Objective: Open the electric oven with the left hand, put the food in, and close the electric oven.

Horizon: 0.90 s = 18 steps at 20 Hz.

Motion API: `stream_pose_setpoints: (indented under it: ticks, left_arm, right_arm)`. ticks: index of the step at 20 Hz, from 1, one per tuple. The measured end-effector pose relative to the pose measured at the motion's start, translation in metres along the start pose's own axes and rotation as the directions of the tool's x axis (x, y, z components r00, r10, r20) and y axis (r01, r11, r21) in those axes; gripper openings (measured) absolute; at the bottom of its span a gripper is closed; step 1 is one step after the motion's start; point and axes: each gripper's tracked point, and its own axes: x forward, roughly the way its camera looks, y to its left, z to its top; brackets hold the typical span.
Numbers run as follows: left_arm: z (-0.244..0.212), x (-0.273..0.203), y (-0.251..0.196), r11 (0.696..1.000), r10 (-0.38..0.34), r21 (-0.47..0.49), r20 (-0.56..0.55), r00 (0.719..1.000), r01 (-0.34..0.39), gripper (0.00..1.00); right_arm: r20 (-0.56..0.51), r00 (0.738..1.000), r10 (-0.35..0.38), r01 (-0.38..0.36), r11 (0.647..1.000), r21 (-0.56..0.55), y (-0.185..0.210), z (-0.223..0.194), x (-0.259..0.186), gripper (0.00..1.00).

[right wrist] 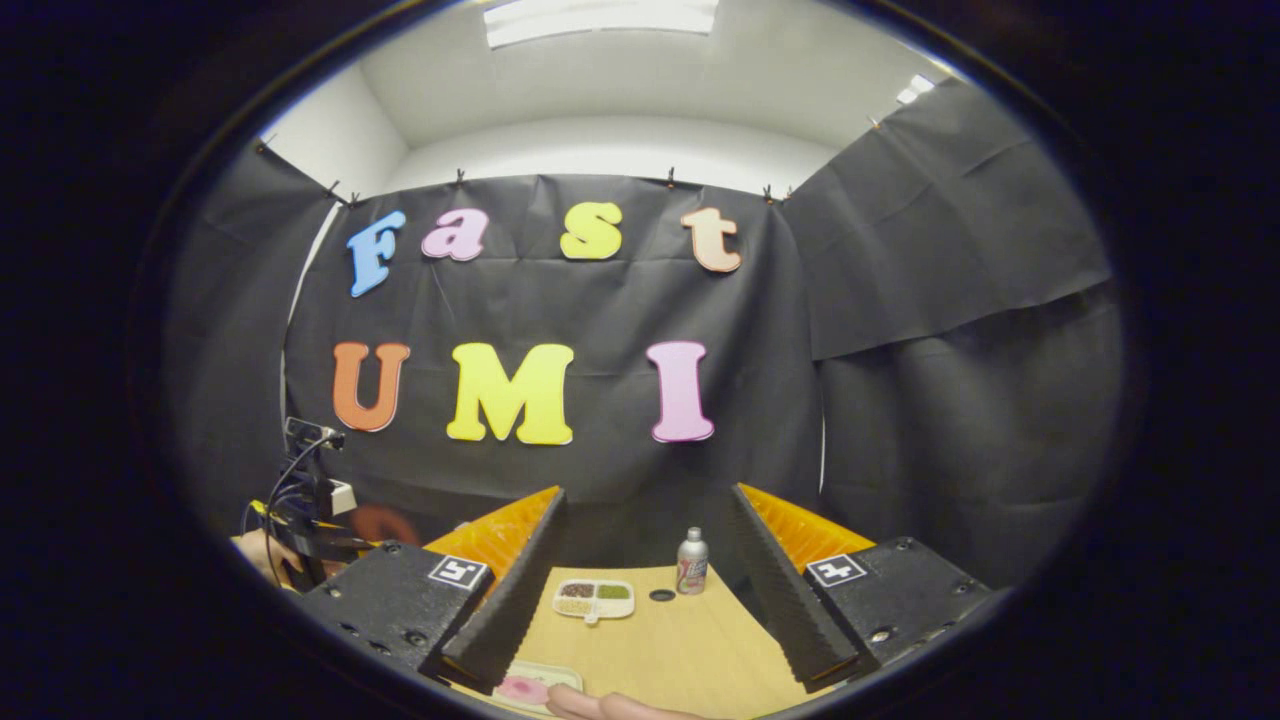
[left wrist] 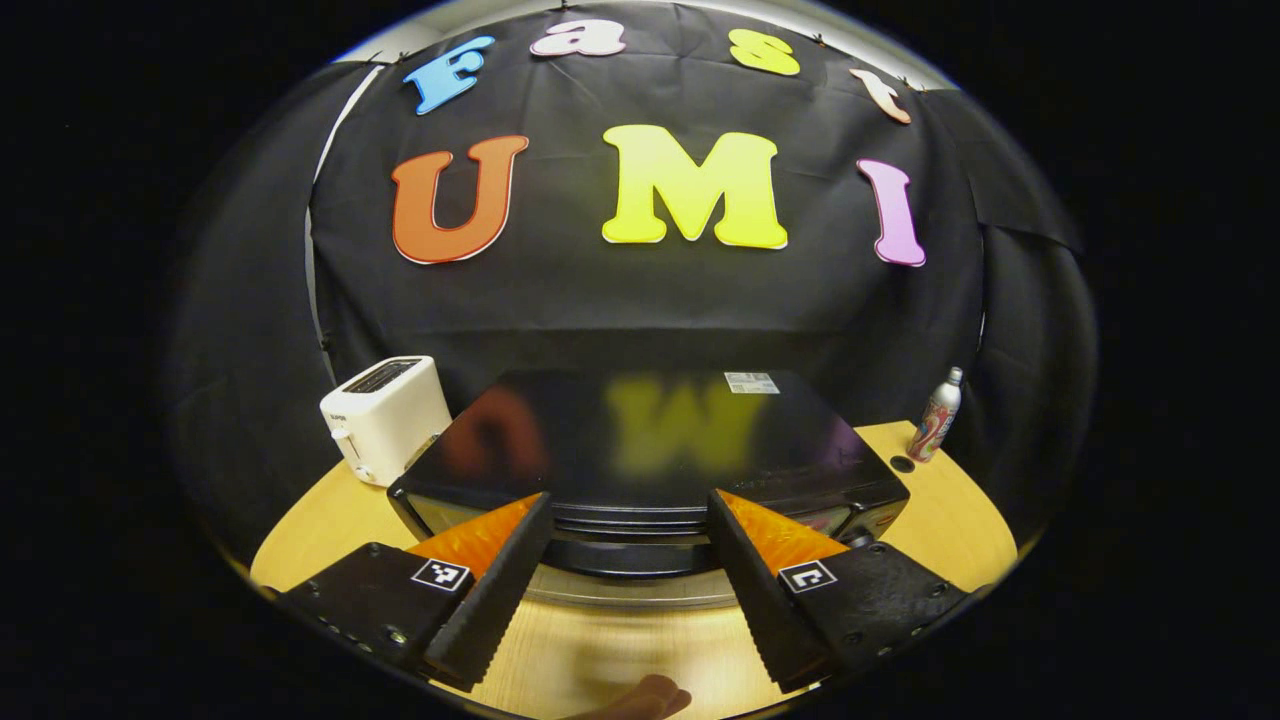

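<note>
Wood tabletop (left wrist: 620, 650), black-draped booth.

A light wooden table (left wrist: 960, 520) is carrying the black electric oven (left wrist: 650, 450) at its middle. A white toaster (left wrist: 385, 418) is standing just beside the oven's left corner, and a small spray can (left wrist: 936, 416) is standing upright near the far right edge. A divided tray (right wrist: 594, 599) is lying flat near the can, and a plate of pink food (right wrist: 530, 688) is sitting at the near edge.
</note>
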Motion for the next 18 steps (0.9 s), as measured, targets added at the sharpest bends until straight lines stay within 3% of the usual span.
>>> stream_pose_setpoints:
  ticks: [1, 2, 10, 12, 18]
  left_arm:
    - [0.000, -0.001, 0.000, 1.000, -0.002, -0.007, -0.009, 1.000, 0.002, 0.95]
    - [-0.001, -0.003, 0.000, 1.000, -0.006, -0.013, -0.013, 1.000, 0.006, 0.96]
    - [-0.018, -0.036, 0.000, 0.999, -0.034, -0.032, 0.004, 0.999, 0.034, 0.96]
    - [-0.028, -0.048, 0.000, 0.998, -0.045, -0.041, 0.009, 0.999, 0.046, 0.96]
    - [-0.068, -0.081, -0.001, 0.997, -0.061, -0.038, -0.004, 0.998, 0.061, 0.96]
  right_arm:
    - [0.000, 1.000, -0.002, 0.002, 1.000, 0.001, -0.001, 0.000, -0.001, 0.96]
    - [-0.002, 1.000, -0.003, 0.003, 1.000, 0.003, -0.001, -0.003, -0.001, 1.00]
    - [-0.018, 1.000, 0.020, -0.020, 1.000, 0.022, 0.009, -0.010, -0.004, 0.96]
    - [-0.021, 0.999, 0.026, -0.025, 0.999, 0.025, 0.011, -0.012, -0.006, 1.00]
    - [-0.028, 0.999, 0.038, -0.037, 0.999, 0.030, 0.018, -0.015, -0.012, 0.96]
